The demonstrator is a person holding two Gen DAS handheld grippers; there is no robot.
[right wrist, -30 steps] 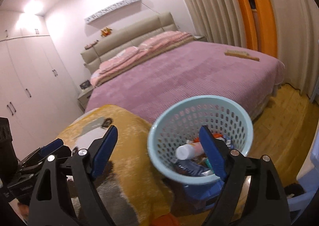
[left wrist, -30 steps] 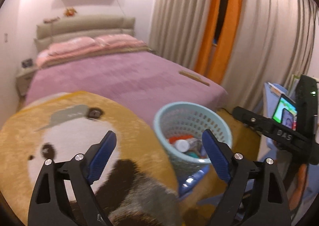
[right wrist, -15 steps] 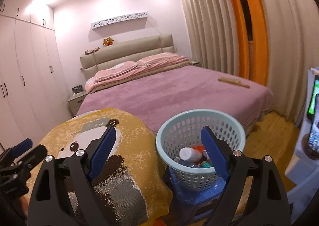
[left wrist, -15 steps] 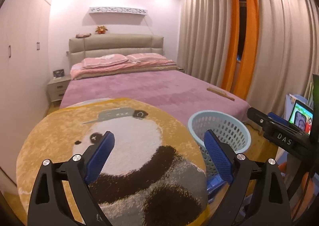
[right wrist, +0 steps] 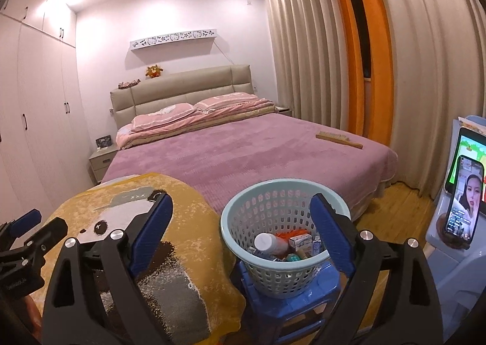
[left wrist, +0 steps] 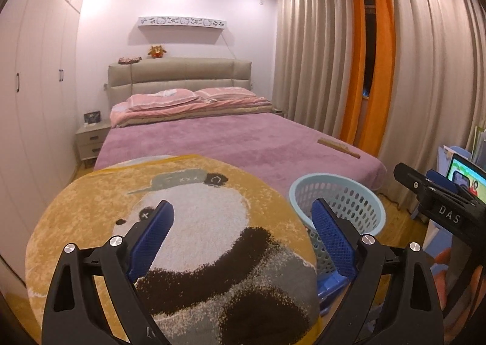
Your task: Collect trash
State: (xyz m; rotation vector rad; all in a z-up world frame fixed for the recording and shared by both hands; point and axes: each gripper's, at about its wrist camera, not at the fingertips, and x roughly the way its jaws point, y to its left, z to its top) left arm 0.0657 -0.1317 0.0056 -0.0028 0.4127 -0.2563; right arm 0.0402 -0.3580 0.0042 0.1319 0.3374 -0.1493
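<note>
Now that both views have lifted from looking down into the pale blue perforated plastic basket [right wrist: 284, 246] to facing the room, we see the round yellow panda-print rug surface [left wrist: 182, 223] bare of litter. The trash, a white bottle [right wrist: 267, 242], small cartons and wrappers, lies in the basket, which stands on a blue plastic stool [right wrist: 288, 308] beside the purple bed [right wrist: 258, 156]. Our left hand-held gripper [left wrist: 241, 241] stands spread wide and empty. The right hand-held gripper [right wrist: 241, 238] is opening, with nothing between its pads. We judge the collecting finished, or nearly so, since no litter shows elsewhere.
</note>
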